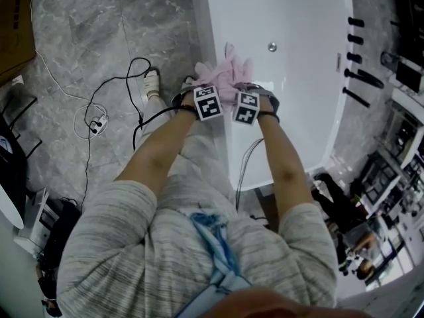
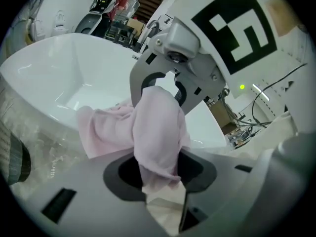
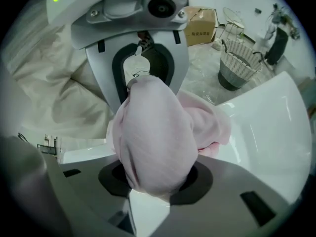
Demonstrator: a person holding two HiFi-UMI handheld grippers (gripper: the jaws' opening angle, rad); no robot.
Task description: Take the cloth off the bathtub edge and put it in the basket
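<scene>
Left tongs (image 2: 159, 168) and right tongs (image 3: 154, 177) each pinch the cloth (image 1: 228, 78); its hanging fold might snag on the bathtub (image 1: 291, 91) edge.

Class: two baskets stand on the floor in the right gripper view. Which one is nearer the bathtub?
The basket with the dark grey lower half, beyond the bathtub rim; the all-white wire basket stands farther back.

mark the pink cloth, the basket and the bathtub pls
pink cloth (image 1: 228, 75): head view, on its bunched middle.
basket (image 3: 240, 65): right gripper view, on its side wall.
bathtub (image 1: 298, 91): head view, on the bare white inner surface.
</scene>
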